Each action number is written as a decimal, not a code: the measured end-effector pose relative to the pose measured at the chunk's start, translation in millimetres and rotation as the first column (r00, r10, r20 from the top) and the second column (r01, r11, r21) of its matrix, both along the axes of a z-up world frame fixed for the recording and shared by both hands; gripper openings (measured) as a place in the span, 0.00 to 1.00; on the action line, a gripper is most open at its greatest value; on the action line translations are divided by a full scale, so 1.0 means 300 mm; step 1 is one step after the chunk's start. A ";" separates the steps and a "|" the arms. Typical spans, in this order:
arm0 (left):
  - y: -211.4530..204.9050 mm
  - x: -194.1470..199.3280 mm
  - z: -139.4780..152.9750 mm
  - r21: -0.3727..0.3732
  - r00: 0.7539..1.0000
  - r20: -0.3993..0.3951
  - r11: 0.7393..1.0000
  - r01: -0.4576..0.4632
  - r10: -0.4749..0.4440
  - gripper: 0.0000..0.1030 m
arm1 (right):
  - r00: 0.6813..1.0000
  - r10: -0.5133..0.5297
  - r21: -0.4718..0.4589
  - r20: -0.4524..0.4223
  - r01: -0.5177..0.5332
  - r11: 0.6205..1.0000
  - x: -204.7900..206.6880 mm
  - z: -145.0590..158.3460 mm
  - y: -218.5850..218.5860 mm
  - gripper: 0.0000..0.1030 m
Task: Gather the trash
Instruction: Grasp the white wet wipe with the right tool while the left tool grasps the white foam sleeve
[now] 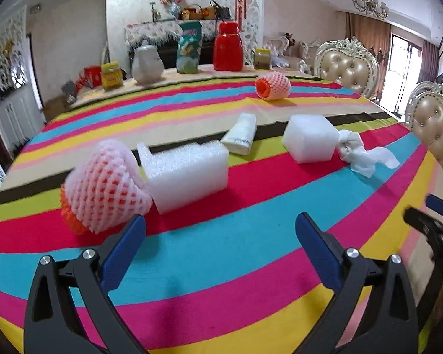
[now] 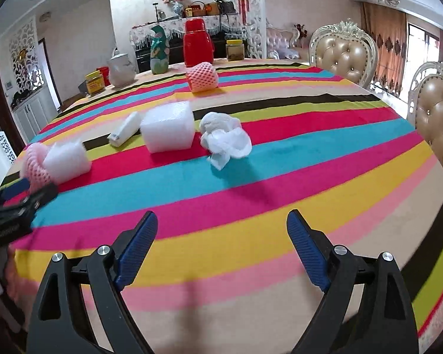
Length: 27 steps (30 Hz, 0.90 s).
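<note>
Since every scrap looks light and squashy, the foam net sleeve (image 1: 103,185) and foam block (image 1: 186,174) near the surface's left edge should be pinched gently across their middles; the crumpled tissue (image 2: 224,138) lies mid-surface. Left hand-held gripper (image 1: 220,230) and right hand-held gripper (image 2: 221,227) both stand spread, empty. No writing is legible.

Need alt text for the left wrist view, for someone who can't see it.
The open left hand-held gripper hangs empty over a striped tablecloth. Ahead lie a pink net sleeve touching a white foam block, then a small pack, a second foam block and a crumpled tissue.
</note>
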<state>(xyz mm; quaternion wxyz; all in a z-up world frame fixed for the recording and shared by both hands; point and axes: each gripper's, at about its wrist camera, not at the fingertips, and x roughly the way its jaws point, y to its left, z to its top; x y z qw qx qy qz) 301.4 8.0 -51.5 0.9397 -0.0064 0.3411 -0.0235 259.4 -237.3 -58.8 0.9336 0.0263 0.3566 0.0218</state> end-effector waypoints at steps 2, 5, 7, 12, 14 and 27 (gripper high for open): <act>0.023 -0.001 0.001 -0.031 1.000 0.005 0.999 -0.013 0.013 0.95 | 1.000 -0.001 -0.020 -0.002 0.001 1.000 0.046 0.006 0.006 0.81; 0.040 0.003 0.003 -0.038 1.000 0.010 0.999 -0.024 0.024 0.95 | 1.000 -0.011 -0.032 -0.011 0.010 0.999 0.122 0.015 0.006 0.82; 0.048 0.011 0.000 -0.036 1.000 0.006 0.999 -0.031 0.031 0.95 | 1.000 -0.022 -0.042 -0.019 0.021 0.999 0.171 0.014 0.003 0.82; 0.066 0.027 -0.011 -0.058 0.999 -0.023 0.998 -0.039 0.037 0.95 | 0.997 -0.042 -0.060 -0.069 0.038 0.997 0.300 -0.020 0.003 0.82; 0.067 0.027 -0.012 -0.060 0.999 -0.026 0.997 -0.038 0.037 0.95 | 0.996 -0.033 -0.047 -0.082 0.029 0.998 0.332 -0.031 0.007 0.82; 0.096 0.053 -0.039 -0.095 0.995 -0.089 0.994 -0.060 0.052 0.95 | 0.987 -0.047 -0.015 -0.154 0.045 0.999 0.527 -0.077 0.021 0.59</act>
